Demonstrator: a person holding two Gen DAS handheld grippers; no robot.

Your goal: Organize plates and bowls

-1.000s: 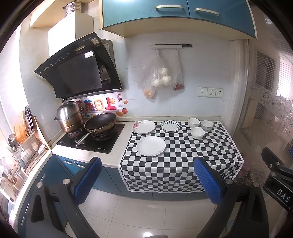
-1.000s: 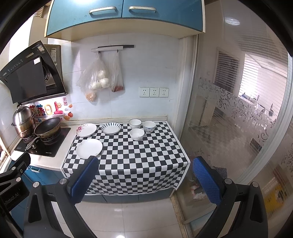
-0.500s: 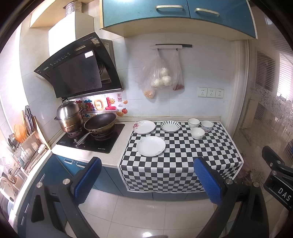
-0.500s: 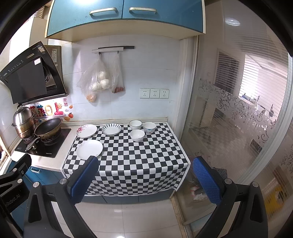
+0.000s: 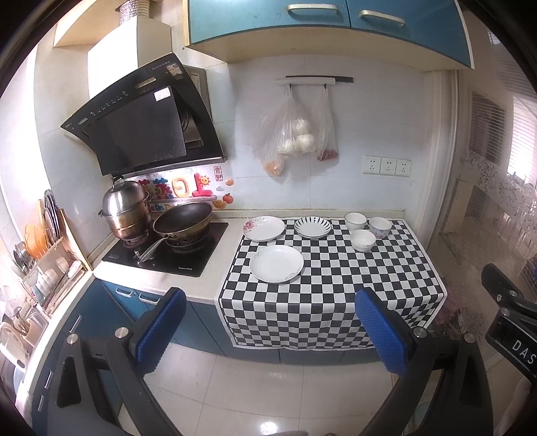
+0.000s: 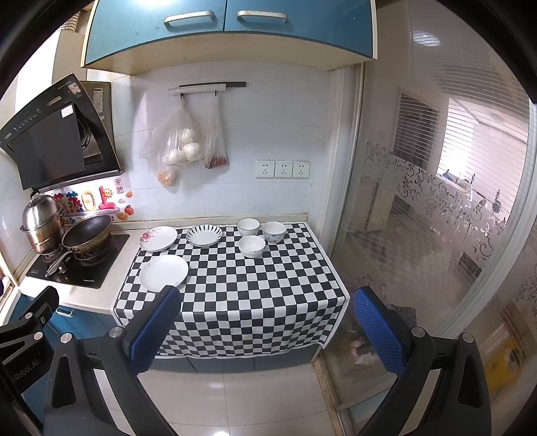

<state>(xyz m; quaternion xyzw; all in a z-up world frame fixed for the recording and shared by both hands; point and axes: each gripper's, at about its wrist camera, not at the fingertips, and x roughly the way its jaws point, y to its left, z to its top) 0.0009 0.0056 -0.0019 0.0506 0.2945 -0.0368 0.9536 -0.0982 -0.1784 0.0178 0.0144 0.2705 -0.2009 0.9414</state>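
Observation:
On the checkered cloth [image 5: 335, 288] lie a plain white plate [image 5: 276, 263] [image 6: 163, 272], a flowered plate [image 5: 263, 227] [image 6: 158, 238] and a blue-striped plate [image 5: 312, 226] [image 6: 204, 235]. Three small bowls cluster at the back right: a rimmed one [image 5: 355, 220] [image 6: 248, 226], a patterned one [image 5: 380, 226] [image 6: 274, 231] and a white one [image 5: 363, 239] [image 6: 251, 246]. My left gripper [image 5: 272, 327] hangs open, well short of the counter, over the floor. My right gripper [image 6: 265, 327] is open too, equally far back. Neither holds anything.
A stove [image 5: 167, 255] with a wok [image 5: 183, 223] and a steel pot [image 5: 126, 211] sits left of the cloth. A dish rack [image 5: 50, 268] stands at far left. Plastic bags [image 5: 295, 134] hang on the wall. Blue cabinets [image 6: 228, 30] overhang the counter; a glass partition [image 6: 436, 234] closes the right side.

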